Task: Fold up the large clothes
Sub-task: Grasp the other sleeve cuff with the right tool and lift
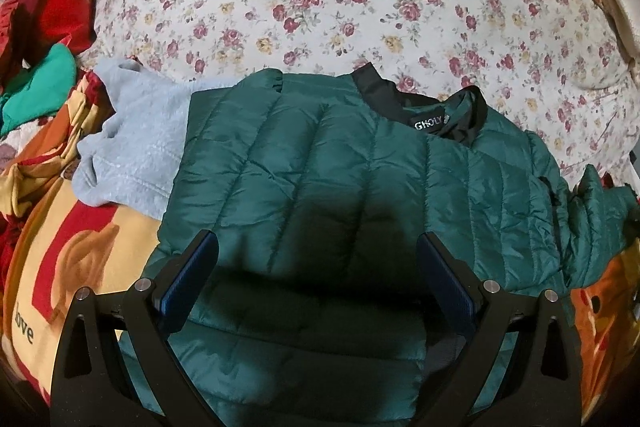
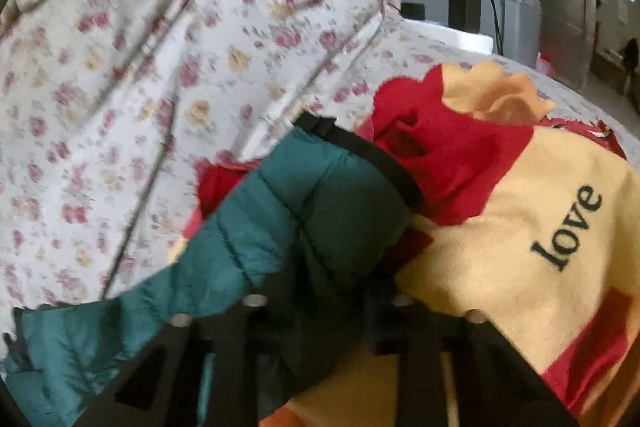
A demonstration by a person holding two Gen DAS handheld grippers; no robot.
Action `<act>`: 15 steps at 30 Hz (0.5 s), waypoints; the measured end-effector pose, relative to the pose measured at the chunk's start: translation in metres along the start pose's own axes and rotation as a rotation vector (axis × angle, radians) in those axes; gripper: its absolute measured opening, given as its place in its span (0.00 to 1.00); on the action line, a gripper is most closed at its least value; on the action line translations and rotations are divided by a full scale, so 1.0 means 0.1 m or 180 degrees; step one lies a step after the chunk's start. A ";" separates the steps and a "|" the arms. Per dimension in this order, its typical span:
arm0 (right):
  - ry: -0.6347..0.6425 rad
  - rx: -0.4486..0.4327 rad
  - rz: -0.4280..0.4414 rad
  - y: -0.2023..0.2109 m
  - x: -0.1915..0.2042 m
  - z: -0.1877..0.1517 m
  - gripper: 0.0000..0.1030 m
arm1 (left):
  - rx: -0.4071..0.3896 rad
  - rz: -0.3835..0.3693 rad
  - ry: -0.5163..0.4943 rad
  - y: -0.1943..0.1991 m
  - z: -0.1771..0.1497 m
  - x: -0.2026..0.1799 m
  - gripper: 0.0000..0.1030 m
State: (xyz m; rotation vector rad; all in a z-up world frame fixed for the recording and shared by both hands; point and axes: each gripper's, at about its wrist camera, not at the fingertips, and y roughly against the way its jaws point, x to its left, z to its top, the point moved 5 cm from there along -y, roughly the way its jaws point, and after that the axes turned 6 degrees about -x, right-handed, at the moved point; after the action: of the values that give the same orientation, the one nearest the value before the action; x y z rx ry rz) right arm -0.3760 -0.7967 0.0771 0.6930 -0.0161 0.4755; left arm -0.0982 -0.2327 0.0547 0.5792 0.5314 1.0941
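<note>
Two claws: left claw (image 1: 318, 259) released above green quilted jacket (image 1: 320, 167); right claw (image 2: 324, 291) clenched on its sleeve (image 2: 304, 203).
Purpose: sleeve likely gripped for folding inward.

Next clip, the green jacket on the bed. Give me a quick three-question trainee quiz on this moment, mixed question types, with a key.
1. True or false: the left tool is clamped on the grey sweater.
2. Which part of the green jacket is the right tool shut on? A) collar B) sleeve end with the black cuff C) bottom hem
3. Fill in: the word printed on the yellow and red blanket is ____.

Key: 1 false, its fingers stand apart above the jacket, gripping nothing. 2 B. 3 love.
</note>
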 end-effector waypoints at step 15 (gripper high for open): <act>0.0513 -0.0132 0.1360 1.22 1.14 -0.29 0.08 | -0.0066 0.0100 0.0079 0.17 0.04 0.28 0.96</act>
State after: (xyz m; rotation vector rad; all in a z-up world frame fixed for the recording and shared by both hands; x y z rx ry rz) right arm -0.3304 -0.6495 0.1482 0.6085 -0.0225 0.9378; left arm -0.0968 -0.2017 0.0655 0.5580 0.5333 1.1364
